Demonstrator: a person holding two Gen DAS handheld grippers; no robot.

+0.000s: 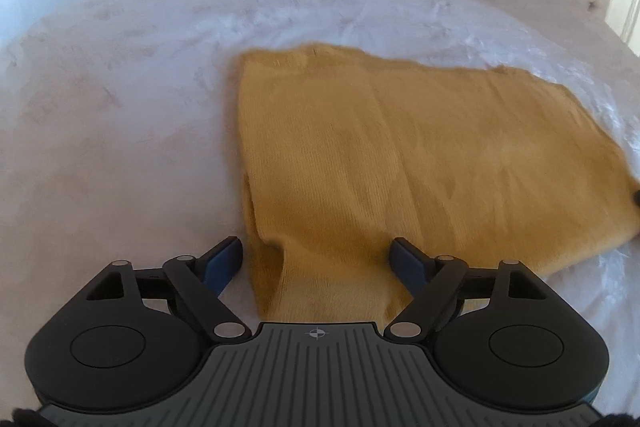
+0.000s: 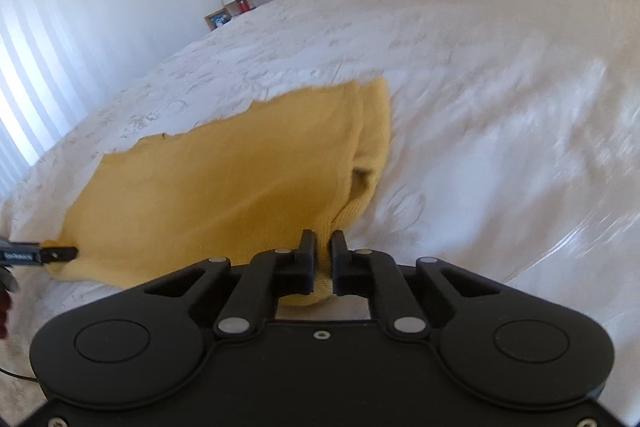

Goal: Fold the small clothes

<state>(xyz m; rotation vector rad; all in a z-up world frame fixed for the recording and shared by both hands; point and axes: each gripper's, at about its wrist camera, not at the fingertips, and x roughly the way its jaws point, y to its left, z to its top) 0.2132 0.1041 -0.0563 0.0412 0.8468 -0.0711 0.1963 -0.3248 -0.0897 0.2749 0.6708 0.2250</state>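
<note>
Across the middle of both frames lies a mustard-yellow knit garment (image 1: 400, 155), spread flat on the white bed (image 1: 120, 107). At the bottom of the right wrist view, the right gripper (image 2: 323, 259) is clamped on its near ribbed corner. At lower centre of the left view, the left gripper (image 1: 316, 263) stands wide open astride the near edge, gripping nothing. Lifting now would likely drag one corner alone, skewing the fold.
</note>
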